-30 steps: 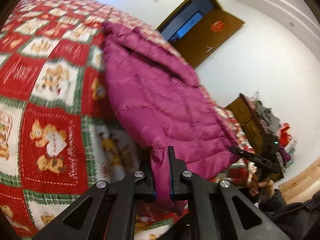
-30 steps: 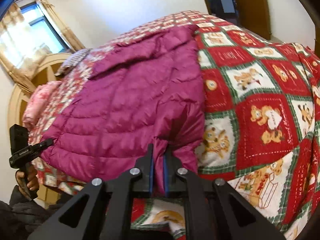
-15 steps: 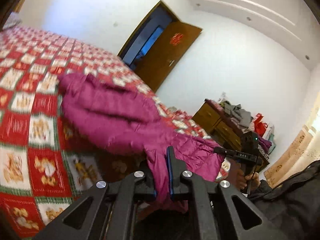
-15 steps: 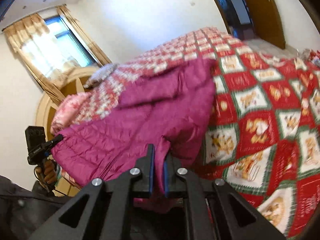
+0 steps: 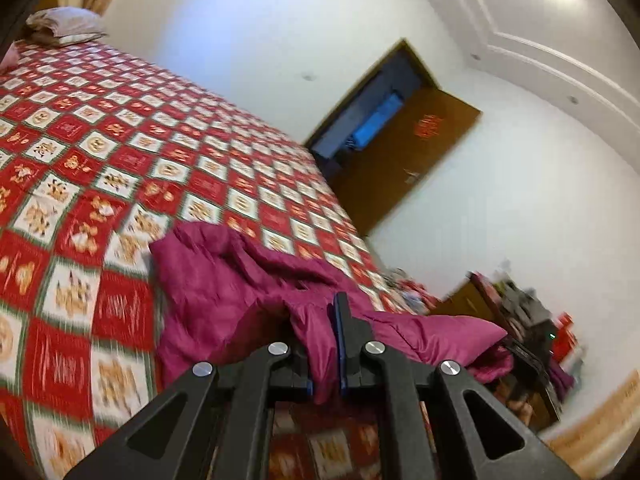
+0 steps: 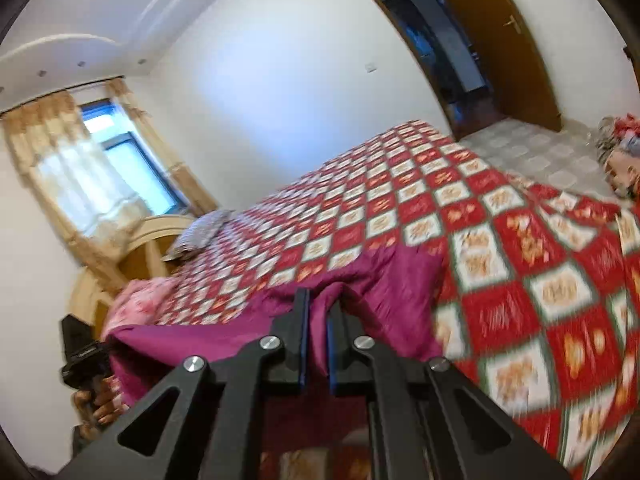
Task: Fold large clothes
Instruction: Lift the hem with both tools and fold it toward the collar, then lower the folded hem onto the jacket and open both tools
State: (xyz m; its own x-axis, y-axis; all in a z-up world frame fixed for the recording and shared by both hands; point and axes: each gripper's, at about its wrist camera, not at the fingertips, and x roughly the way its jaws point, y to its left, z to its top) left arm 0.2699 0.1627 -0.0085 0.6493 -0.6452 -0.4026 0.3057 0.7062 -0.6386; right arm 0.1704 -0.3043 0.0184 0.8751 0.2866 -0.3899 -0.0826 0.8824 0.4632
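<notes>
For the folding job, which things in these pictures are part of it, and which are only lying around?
Part of the job:
- magenta puffer jacket, its edge lifted
- left gripper, shut on the jacket
- right gripper, shut on the jacket
- red patchwork bedspread under the jacket

Only lying around:
- pillow
- wooden door
- curtained window
- cluttered dresser

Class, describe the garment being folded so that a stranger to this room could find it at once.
Start at the big bed with the red-and-white checked bedspread. At its near edge lies a puffy magenta quilted jacket, pinched by the left gripper and right gripper. It is the only plain, unpatterned fabric there.
</notes>
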